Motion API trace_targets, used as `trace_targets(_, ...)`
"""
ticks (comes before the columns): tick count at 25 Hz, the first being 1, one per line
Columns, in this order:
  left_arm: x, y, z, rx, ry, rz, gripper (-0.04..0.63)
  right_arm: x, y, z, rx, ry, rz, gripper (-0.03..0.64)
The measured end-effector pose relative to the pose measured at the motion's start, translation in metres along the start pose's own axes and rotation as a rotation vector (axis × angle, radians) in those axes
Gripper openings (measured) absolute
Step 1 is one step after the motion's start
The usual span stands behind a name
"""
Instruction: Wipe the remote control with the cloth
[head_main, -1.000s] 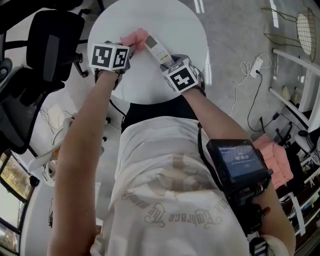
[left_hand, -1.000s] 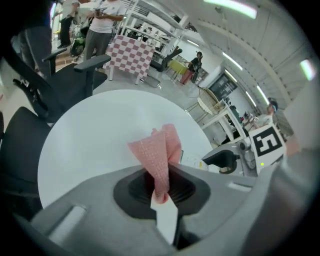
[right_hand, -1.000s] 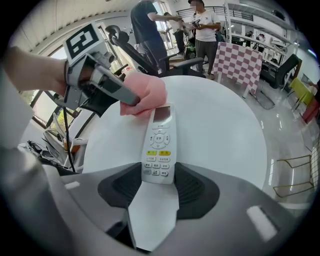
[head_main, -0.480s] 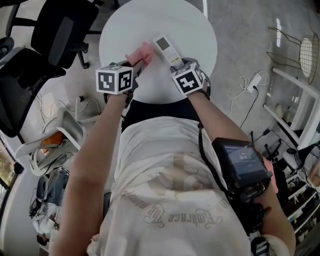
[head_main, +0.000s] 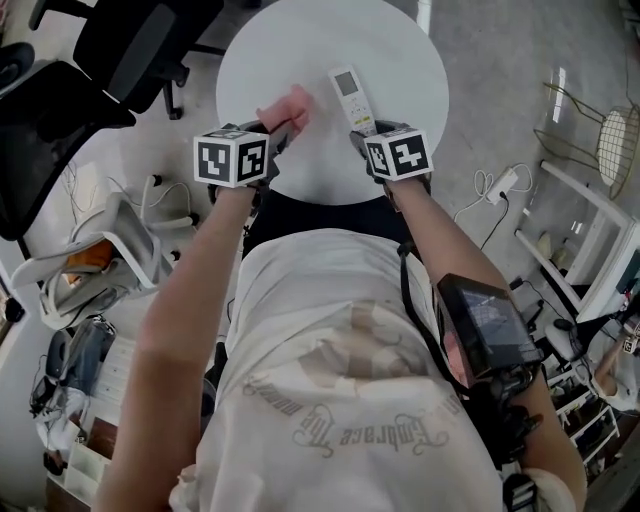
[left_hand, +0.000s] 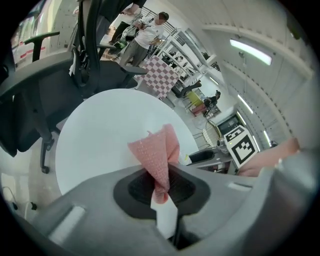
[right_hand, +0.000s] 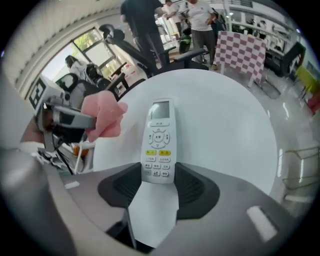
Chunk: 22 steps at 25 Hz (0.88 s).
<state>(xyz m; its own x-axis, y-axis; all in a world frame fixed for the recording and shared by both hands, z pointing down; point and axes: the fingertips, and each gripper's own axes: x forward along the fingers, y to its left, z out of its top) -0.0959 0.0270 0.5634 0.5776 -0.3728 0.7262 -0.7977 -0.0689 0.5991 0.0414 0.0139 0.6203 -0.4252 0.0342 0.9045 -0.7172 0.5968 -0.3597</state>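
So the right gripper (head_main: 362, 130) has the white rectangular plastic remote control (head_main: 352, 92) pinched by its bottom end. Its fingers (right_hand: 119, 189) sit fairly wide on the two long edges, with the button side up and the rest sticking out over the round white surface (head_main: 290, 45). Makes sense to me: grabbing it by the tail leaves the little screen and most of the keys free for wiping. Can't tell if the far end rests on the surface or hangs just above it. The left gripper (head_main: 280, 126) has its fingers (left_hand: 134, 187) squeezed narrow on one end of the pink dotted cloth (left_hand: 156, 152), so the fabric bunches and pokes out front like a little flag, a soft tip to rub with. The cloth sits just beside the remote on its left, not touching, so I'd say no wipe stroke is happening at this instant. Nothing stands between the two. Around them there's a black office chair (head_main: 130, 50) off the far left of the surface, a white cable and plug (head_main: 500, 183) on the floor to the right, and a wire-frame chair (head_main: 600, 150) further out. A pink-and-white checkered panel (right_hand: 242, 50) stands beyond with people near it. None of that blocks anything. My only worry is the two grippers bumping since they're working so close together.
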Motion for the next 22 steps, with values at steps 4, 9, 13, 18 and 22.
trace_targets(4, -0.002, -0.005, -0.004, -0.046, -0.02, -0.039, 0.035, -0.01, 0.01, 0.01, 0.15, -0.083, 0.158, 0.216)
trace_targets(9, -0.002, -0.017, -0.003, -0.161, -0.071, -0.124, 0.035, -0.031, 0.028, 0.036, 0.235, -0.245, 0.412, 0.216)
trace_targets(13, -0.004, -0.035, 0.004, -0.235, -0.12, -0.231, 0.035, -0.07, 0.054, 0.059, 0.2, -0.421, 0.666, 0.216)
trace_targets(18, -0.011, -0.064, 0.011, -0.275, -0.158, -0.384, 0.035, -0.088, 0.07, 0.063, 0.152, -0.438, 0.757, 0.216)
trace_targets(22, -0.019, -0.085, 0.011, -0.297, -0.174, -0.489, 0.035, -0.099, 0.079, 0.066, 0.143, -0.456, 0.816, 0.216)
